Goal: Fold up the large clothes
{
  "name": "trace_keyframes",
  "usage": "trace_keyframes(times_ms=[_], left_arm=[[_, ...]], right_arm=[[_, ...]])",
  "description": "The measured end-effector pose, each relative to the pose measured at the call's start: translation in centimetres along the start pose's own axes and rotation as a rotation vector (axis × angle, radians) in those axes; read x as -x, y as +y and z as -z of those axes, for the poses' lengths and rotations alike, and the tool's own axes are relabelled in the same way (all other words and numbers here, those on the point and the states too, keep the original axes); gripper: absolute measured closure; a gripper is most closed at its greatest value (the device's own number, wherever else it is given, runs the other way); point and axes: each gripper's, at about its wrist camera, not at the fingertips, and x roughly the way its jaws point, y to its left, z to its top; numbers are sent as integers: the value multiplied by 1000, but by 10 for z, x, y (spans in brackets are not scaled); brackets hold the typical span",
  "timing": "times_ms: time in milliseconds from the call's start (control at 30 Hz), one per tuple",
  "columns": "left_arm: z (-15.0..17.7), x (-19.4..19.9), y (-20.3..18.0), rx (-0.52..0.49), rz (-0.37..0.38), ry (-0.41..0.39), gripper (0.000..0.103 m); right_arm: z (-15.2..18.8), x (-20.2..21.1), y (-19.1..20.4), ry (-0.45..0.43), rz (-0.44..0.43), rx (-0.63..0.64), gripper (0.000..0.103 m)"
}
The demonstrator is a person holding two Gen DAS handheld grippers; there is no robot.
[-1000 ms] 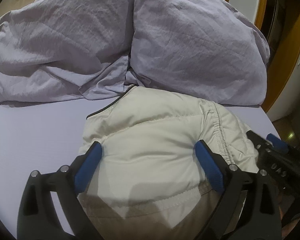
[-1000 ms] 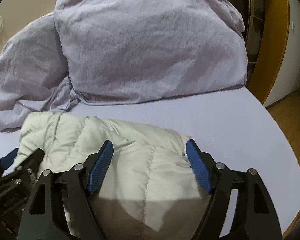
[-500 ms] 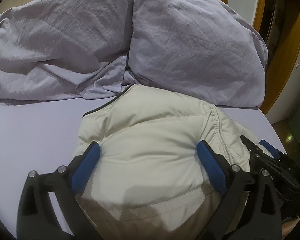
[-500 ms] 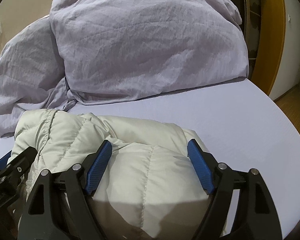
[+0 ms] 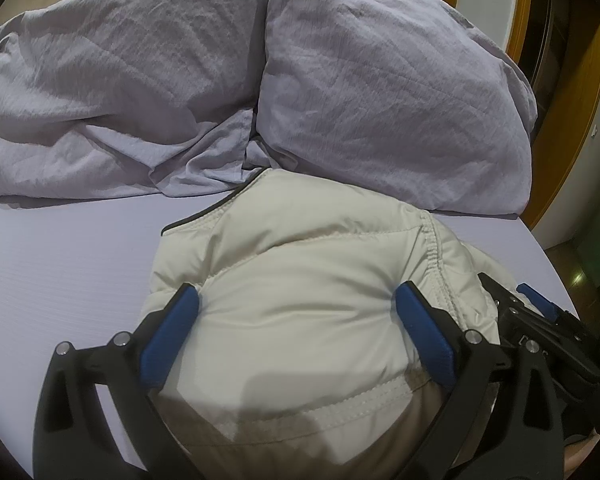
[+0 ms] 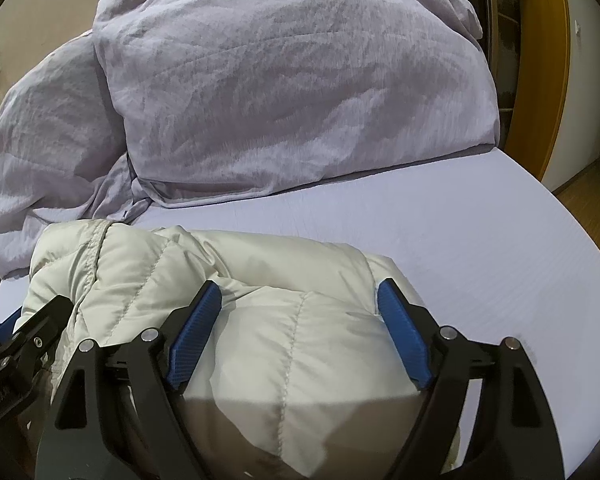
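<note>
A cream puffer jacket (image 5: 300, 248) lies bundled on the lavender bed sheet (image 5: 68, 256), its collar end towards the pillows. My left gripper (image 5: 300, 296) straddles the near part of the jacket. Its blue pads (image 5: 176, 332) stand wide apart and dent the puffy fabric that bulges between them. My right gripper (image 6: 300, 292) straddles the jacket (image 6: 260, 268) at its right end. Its jaws are opening, with the padded fabric still between them. Each gripper also shows at the edge of the other view: right gripper (image 5: 540, 320), left gripper (image 6: 20, 340).
Two large lavender pillows (image 5: 380, 92) and a rumpled duvet (image 5: 100, 92) fill the far side of the bed, touching the jacket's far edge. Bare sheet (image 6: 440, 232) lies to the right. A wooden door frame (image 6: 556, 60) and floor lie beyond the bed's right edge.
The right gripper's fingers have spread a little wider around the jacket, and its view has shifted slightly towards the jacket. The left gripper has stayed put.
</note>
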Motion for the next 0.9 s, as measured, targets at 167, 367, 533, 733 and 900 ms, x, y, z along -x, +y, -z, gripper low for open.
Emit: trace_keyframes(times_ms=[167,367,533,733,900], left_arm=[[0,-1,0,0,-2,-1,5],[0,-1,0,0,0,-1,4],[0,-1,0,0,0,-1,4],[0,-1,1,0,0,-2,4],[0,-2,1,0,1,-2,4]], right_arm=[[0,-1,0,2,1,-4,20],[0,-3,-1,6,1,-8,19],[0,-4,-2,6,-1,-7,18],[0,-5,-2,8,-1,-11,18],[-1,-6,-1,10,-2,-13,17]])
